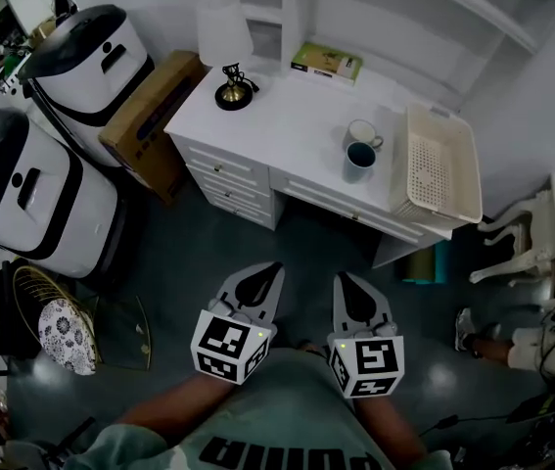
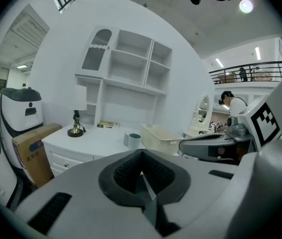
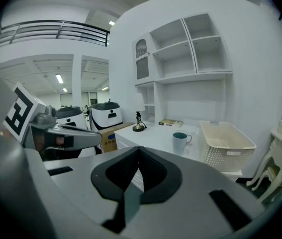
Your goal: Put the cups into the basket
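Cups (image 1: pixel 359 157): two are standing close together on the bench (image 1: pixel 287 116), just beside the basket (image 1: pixel 472 164).
Left hand-held gripper (image 1: pixel 265 274): hanging low, well short of the bench, jaws pressed together on nothing.
Right hand-held gripper (image 1: pixel 346 284): matching it, closed and empty.
Risk: reaching for one cup is probably risking a knock to its neighbour, since they are crowding each other; jaws are needing to open first.
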Available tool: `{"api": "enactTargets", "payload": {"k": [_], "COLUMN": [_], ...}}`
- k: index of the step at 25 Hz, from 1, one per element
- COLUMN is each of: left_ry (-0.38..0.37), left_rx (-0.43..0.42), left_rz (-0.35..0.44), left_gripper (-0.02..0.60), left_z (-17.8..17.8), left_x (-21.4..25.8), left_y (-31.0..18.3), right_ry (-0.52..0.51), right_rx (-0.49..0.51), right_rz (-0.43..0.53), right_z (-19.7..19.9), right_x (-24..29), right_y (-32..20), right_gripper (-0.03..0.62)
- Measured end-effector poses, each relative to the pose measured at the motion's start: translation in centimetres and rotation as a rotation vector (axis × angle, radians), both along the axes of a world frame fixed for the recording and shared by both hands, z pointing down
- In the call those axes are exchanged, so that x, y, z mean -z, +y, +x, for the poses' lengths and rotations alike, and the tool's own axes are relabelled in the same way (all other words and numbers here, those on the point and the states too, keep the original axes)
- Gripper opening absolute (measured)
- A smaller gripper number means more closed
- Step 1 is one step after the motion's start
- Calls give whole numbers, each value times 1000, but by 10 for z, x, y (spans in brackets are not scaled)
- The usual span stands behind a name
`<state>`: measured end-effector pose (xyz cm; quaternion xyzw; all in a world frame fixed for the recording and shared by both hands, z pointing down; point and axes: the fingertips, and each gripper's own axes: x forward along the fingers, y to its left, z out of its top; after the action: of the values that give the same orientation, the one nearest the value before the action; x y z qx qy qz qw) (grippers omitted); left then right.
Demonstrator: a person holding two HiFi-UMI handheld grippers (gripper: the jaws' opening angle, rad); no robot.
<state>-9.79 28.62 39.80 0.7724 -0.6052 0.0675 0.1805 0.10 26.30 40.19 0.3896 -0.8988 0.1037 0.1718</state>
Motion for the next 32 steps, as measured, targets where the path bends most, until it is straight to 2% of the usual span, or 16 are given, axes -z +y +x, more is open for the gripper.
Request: {"api": "enactTargets", "payload": {"k": [6, 19, 25, 32], "left_ry": [15, 37, 58, 45], "left_rx": [-58, -155, -163, -146], "left_rz": [26, 20, 10, -23], "left_gripper": [6, 6, 6, 6], "left_z": [-12, -47, -55, -61], "left_x": [8, 1, -4, -16], "left_y": [-12, -23, -29, -53], "right_ry": [17, 44, 59, 46], "right_rx": [-42, -167, -180, -178], "right_rz": [29, 30, 26, -12], "right_z": [-16, -45, -55, -54], "right_x": [11, 7, 5, -11], "right_y": [-4, -12, -17, -44], "right_gripper": [14, 14, 14, 14]}}
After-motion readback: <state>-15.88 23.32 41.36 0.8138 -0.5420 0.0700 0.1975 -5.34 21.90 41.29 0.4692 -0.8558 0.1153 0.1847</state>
